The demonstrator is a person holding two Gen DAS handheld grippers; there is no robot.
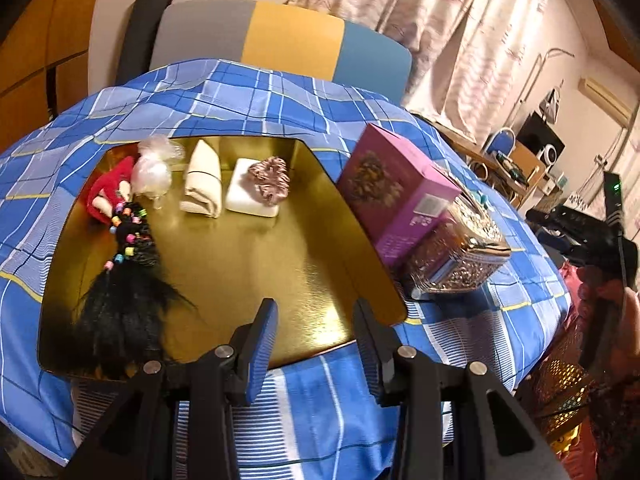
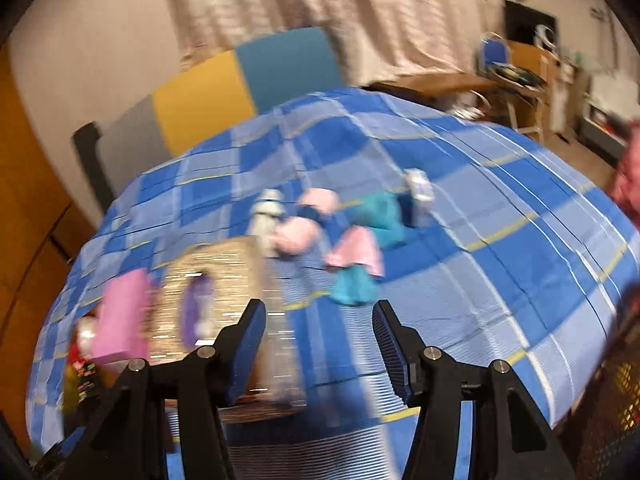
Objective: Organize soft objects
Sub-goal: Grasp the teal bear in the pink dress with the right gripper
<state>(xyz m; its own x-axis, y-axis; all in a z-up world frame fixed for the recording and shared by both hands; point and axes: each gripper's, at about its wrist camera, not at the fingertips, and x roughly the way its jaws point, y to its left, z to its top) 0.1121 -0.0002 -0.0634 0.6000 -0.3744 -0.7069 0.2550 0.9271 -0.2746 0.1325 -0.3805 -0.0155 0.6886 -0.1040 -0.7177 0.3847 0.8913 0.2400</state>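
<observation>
Left tongs (image 1: pixel 316 336) agape over gold tray (image 1: pixel 256 264); right tongs (image 2: pixel 320 344) agape, empty.

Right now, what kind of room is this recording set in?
Probably a bedroom or small home room. A blue plaid bedsheet covers the work surface, patterned pale curtains hang behind, and a cluttered wooden desk stands at the right. A gold metal tray holds soft items.

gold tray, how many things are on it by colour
On the tray, left wrist view:
red: 1
black: 1
clear-white: 1
cream: 1
white: 1
pink: 1
total: 6
</observation>
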